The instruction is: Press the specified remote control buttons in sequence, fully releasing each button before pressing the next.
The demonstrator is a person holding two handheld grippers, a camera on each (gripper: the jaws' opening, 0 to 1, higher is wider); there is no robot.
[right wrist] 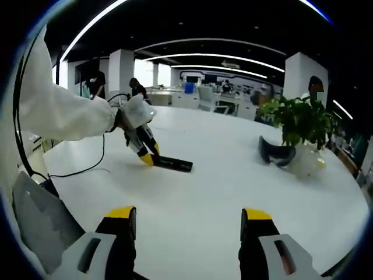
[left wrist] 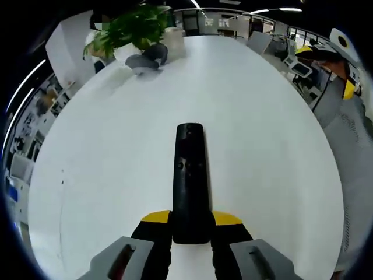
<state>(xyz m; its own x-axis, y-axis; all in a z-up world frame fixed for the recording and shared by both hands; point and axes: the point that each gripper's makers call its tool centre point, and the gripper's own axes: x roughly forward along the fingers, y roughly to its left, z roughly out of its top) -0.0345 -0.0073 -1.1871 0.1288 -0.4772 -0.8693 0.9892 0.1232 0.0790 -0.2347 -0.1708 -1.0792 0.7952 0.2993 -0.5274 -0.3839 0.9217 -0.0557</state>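
- Left gripper (left wrist: pixel 190 230) clamped on near end of remote control (left wrist: pixel 190 175), long axis running straight ahead over white table (left wrist: pixel 280 146).
- Right gripper (right wrist: pixel 189 224) wide open, empty, well apart from remote, facing its side.

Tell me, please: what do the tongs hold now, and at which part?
The left tongs are shut on the black remote control, gripping its near end; the remote lies along the white table. The right tongs are open and hold nothing.
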